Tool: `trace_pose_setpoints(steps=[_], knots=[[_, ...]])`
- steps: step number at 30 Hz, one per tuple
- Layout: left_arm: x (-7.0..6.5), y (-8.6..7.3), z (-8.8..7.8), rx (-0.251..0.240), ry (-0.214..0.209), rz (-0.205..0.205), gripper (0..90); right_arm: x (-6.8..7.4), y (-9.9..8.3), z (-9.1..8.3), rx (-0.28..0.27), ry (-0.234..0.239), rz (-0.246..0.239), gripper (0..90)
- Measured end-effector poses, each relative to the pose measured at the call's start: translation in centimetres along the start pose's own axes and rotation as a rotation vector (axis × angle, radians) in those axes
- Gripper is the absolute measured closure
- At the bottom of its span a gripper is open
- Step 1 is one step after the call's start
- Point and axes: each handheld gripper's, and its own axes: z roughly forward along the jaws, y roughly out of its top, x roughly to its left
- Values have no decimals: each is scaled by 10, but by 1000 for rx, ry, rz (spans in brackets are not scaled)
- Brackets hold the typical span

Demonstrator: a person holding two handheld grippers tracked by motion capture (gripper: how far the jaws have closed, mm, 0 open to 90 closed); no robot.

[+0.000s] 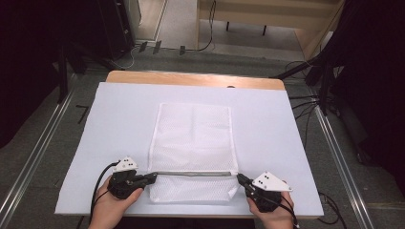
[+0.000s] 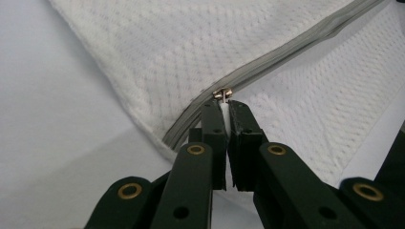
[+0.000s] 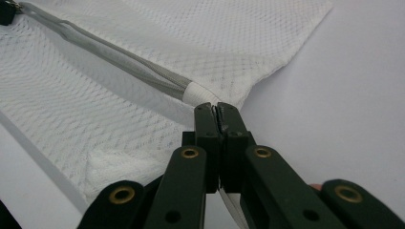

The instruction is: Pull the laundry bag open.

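A white mesh laundry bag point(image 1: 193, 143) lies flat on the white-covered table, its grey zipper point(image 1: 196, 173) running across near the front edge. My left gripper point(image 1: 154, 176) sits at the zipper's left end, shut on the small metal zipper pull point(image 2: 222, 94), with a white tab between its jaws. My right gripper point(image 1: 240, 178) is at the zipper's right end, shut on the bag's white fabric end tab point(image 3: 200, 94). In the right gripper view the grey zipper point(image 3: 114, 59) stretches away to the upper left. The zipper point(image 2: 286, 52) looks closed along its length.
The white table cover point(image 1: 119, 124) leaves wide bare areas left and right of the bag. A wooden table edge point(image 1: 191, 78) shows at the back. Cables and dark stands point(image 1: 325, 81) lie on the floor beyond the table's right side.
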Motion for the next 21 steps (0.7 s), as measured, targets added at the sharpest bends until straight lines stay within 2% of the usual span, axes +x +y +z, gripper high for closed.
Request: trace_pose_setpoints(steps=[5,12,14,15,16,18,21], knots=[[6,-2,-1,5,-1,-14,874,-1,0,0,6,-3,6,900],[5,-3,-2,3,3,-6,874,-1,0,0,11,-1,9,900],[8,-4,-3,-14,-7,-15,859,-1,0,1,17,10,6,898],[10,-5,-4,-32,-30,-30,826,-1,0,2,26,30,8,892],[13,-5,-5,-53,-57,-51,789,0,-1,3,28,55,11,868],[17,-6,-8,-91,-89,-87,725,1,-3,5,48,93,15,734],[18,-6,-10,-121,-73,-90,655,4,-4,6,39,88,5,598]])
